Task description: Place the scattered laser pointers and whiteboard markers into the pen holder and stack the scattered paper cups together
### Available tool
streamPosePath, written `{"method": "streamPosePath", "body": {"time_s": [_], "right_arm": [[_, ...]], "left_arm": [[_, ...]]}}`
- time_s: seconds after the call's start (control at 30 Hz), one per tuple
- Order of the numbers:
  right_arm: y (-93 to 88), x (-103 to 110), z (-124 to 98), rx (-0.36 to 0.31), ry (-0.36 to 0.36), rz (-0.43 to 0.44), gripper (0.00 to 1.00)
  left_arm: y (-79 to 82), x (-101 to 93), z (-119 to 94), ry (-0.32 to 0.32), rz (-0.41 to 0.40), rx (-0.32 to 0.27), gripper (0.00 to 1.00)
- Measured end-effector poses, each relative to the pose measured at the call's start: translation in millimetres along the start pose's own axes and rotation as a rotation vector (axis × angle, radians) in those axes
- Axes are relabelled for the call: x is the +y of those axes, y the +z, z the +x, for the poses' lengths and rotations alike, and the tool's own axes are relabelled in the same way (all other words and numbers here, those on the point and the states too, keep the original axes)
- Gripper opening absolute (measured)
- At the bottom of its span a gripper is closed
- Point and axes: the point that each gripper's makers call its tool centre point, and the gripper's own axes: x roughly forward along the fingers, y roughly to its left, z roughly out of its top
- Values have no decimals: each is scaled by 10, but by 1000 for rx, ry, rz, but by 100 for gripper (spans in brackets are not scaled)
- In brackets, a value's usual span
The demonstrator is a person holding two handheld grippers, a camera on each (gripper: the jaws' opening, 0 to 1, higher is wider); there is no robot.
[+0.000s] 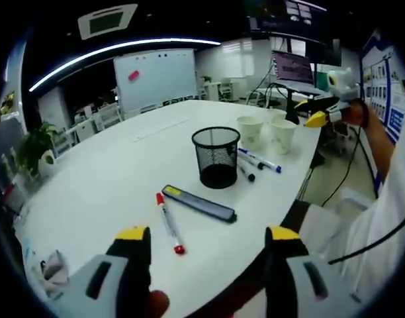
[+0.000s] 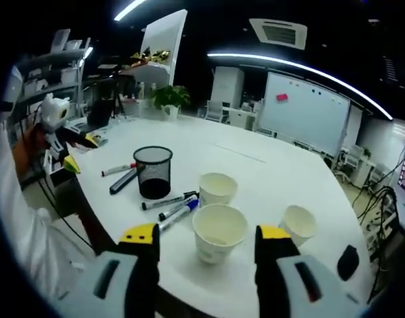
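Red-capped marker (image 1: 169,225) lies near the tabletop's near edge, straight ahead of the left gripper (image 1: 208,240), long axis running away from the fingers toward the pen holder (image 1: 216,156). Laser pointer (image 1: 198,203) just beside it, crosswise. Left fingers apart, empty. Right gripper (image 2: 206,238) fingers apart, a paper cup (image 2: 218,230) just ahead.

1. Wall posters (image 1: 386,83), right edge of the left gripper view: print too small to read.
2. Monitor (image 1: 292,66) beyond the bench: screen content blurred, illegible.
3. Whiteboard (image 2: 304,112): no legible writing.
4. Markers (image 2: 168,201) and laser pointer (image 1: 199,203): no readable labels.
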Motion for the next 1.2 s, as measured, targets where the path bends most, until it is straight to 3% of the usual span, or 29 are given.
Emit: {"method": "streamPosePath", "body": {"time_s": [0.23,0.8,1.2], "right_arm": [[-14,50,69,-12,27,-6,65],[-82,-95,259,-31,4,32,71],[-130,-155,381,-44,-12,61,74]], "left_arm": [[-16,-22,41,-7,7,16,71],[51,-3,56,4,27,9,69],[6,18,49,6,37,18,69]]}}
